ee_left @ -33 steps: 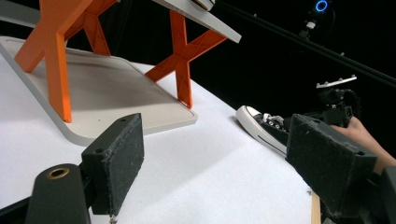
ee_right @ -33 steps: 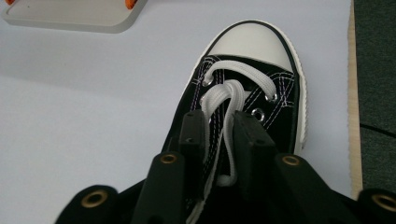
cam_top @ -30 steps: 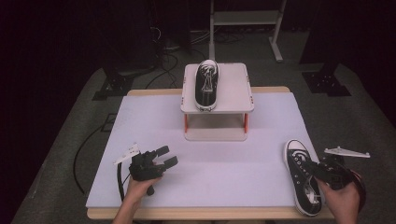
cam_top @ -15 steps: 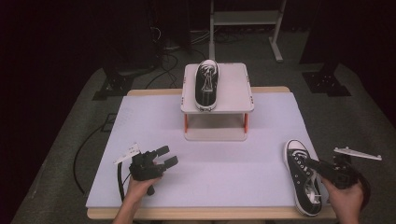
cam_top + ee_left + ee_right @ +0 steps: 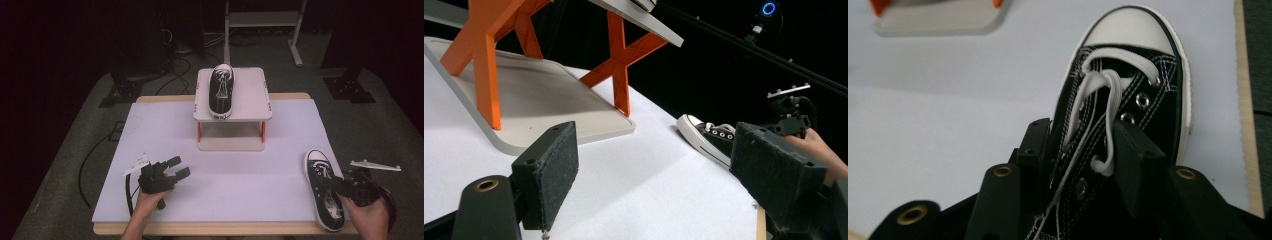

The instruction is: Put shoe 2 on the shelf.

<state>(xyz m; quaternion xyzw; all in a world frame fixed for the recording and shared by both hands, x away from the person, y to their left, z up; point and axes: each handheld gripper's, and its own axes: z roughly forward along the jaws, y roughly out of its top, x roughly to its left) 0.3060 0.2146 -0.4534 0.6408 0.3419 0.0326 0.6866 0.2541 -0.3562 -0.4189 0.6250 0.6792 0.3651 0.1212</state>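
Black canvas sneaker [image 5: 323, 192] with white laces lies at five o'clock on the white surface [image 5: 240, 170], toe toward twelve, your right claw [image 5: 1080, 150] clamped on its tongue, while your left claw [image 5: 175, 169] idles, jaws apart, at seven.

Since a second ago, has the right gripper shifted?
Yes. In the high view the right gripper has slid slightly toward the table's right edge and near edge. Its jaws straddle the laces of the sneaker, which lies about where it did.

One sneaker [image 5: 220, 92] sits on the stand [image 5: 250, 100] at far centre, other sneaker [image 5: 324, 192] lies near right on the table [image 5: 240, 170].
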